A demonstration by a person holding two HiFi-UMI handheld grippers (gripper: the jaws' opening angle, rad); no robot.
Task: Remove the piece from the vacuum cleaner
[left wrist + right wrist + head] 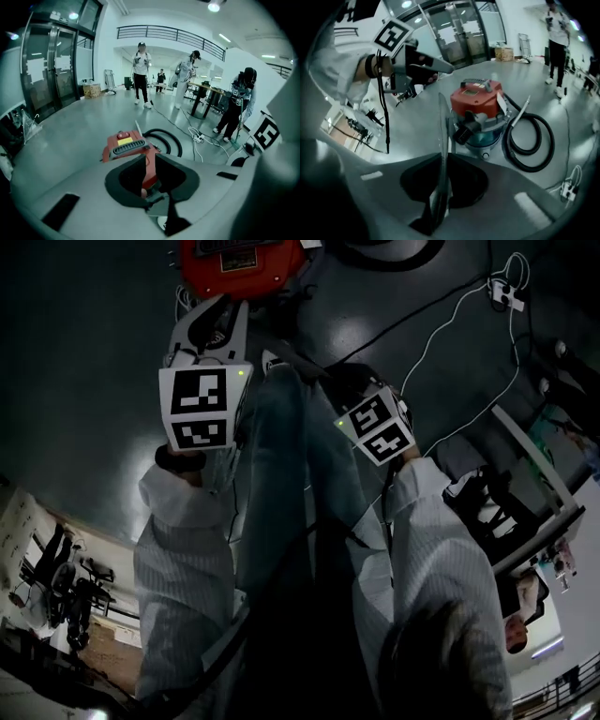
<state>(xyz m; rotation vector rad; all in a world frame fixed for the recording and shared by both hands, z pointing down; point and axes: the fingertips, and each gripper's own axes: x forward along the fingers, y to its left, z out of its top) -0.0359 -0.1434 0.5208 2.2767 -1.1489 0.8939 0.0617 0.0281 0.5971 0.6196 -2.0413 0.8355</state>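
The red vacuum cleaner stands on the grey floor, with its black hose coiled beside it and a white wand leaning on it. It also shows at the top of the head view as the vacuum cleaner. My right gripper is shut on a thin grey piece, which stands up edge-on between the jaws, clear of the vacuum. My left gripper points at the vacuum cleaner from a short way off. Its jaws are shut with nothing between them.
A white power strip with cables lies on the floor to the right. Several people stand further down the hall near a table. Glass doors line the left side. My own legs are below the grippers.
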